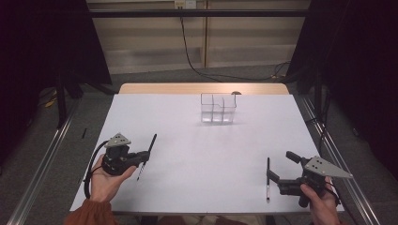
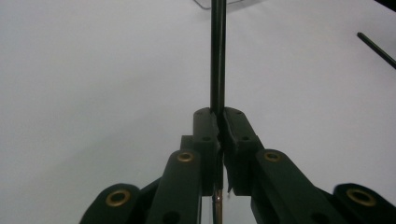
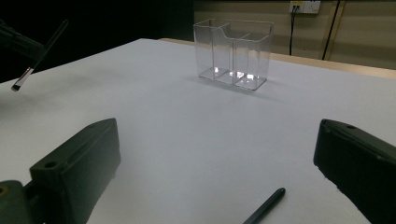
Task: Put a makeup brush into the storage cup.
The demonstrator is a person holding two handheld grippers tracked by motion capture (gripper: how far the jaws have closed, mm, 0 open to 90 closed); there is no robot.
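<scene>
Left tool point(image 1: 141, 158) is clamped tight on a thin black makeup brush point(image 1: 148, 152), lifted off the white counter point(image 1: 197, 154), probably headed for the clear organizer point(image 1: 218, 108). Right tool point(image 1: 280, 169) sits wide open, empty, beside the second brush point(image 1: 268, 178), ready to grab.

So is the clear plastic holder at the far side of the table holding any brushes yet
No, the clear holder has bare compartments in the right gripper view.
</scene>
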